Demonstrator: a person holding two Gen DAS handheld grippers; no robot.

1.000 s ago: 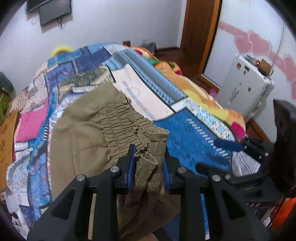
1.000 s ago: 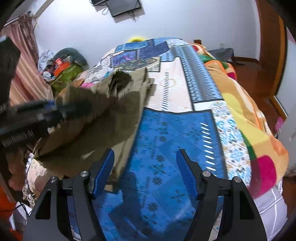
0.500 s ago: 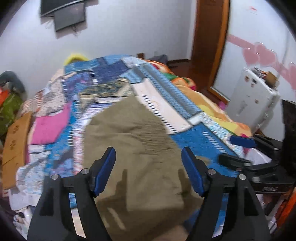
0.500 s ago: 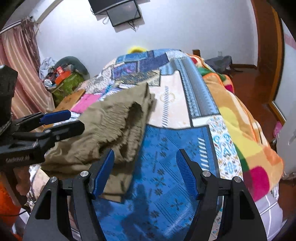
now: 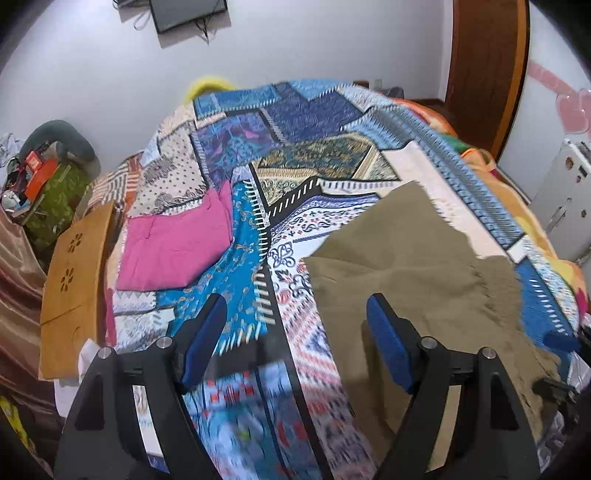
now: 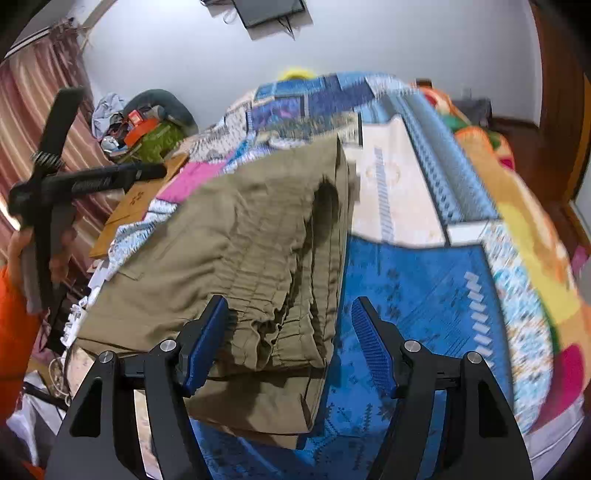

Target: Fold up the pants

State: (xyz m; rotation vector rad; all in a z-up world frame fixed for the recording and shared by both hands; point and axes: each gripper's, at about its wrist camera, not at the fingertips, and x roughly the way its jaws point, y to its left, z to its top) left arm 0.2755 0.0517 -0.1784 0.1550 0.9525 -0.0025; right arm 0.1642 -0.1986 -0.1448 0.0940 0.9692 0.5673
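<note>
Olive-green pants (image 6: pixel 240 258) lie folded on the patchwork bedspread (image 6: pixel 406 295), the gathered elastic waistband toward me. In the left wrist view the pants (image 5: pixel 406 266) lie to the right. My left gripper (image 5: pixel 295 339) is open and empty, above the bedspread (image 5: pixel 240 258) just left of the pants. My right gripper (image 6: pixel 288 343) is open and empty, with its left finger over the waistband end of the pants. The left gripper also shows at the left edge of the right wrist view (image 6: pixel 55 181), held in a hand.
A folded pink garment (image 5: pixel 177 247) lies on the bed's left side. A wooden board (image 5: pixel 70 273) leans at the left bed edge. A cluttered green bag (image 5: pixel 48 188) sits beyond it. A white appliance (image 5: pixel 565 206) stands at right. A wall TV (image 5: pixel 188 13) hangs above.
My left gripper let go of the pants' waistband, opened and swung left away from them. The pants dropped flat onto the bed. My right gripper moved left toward the waistband.
</note>
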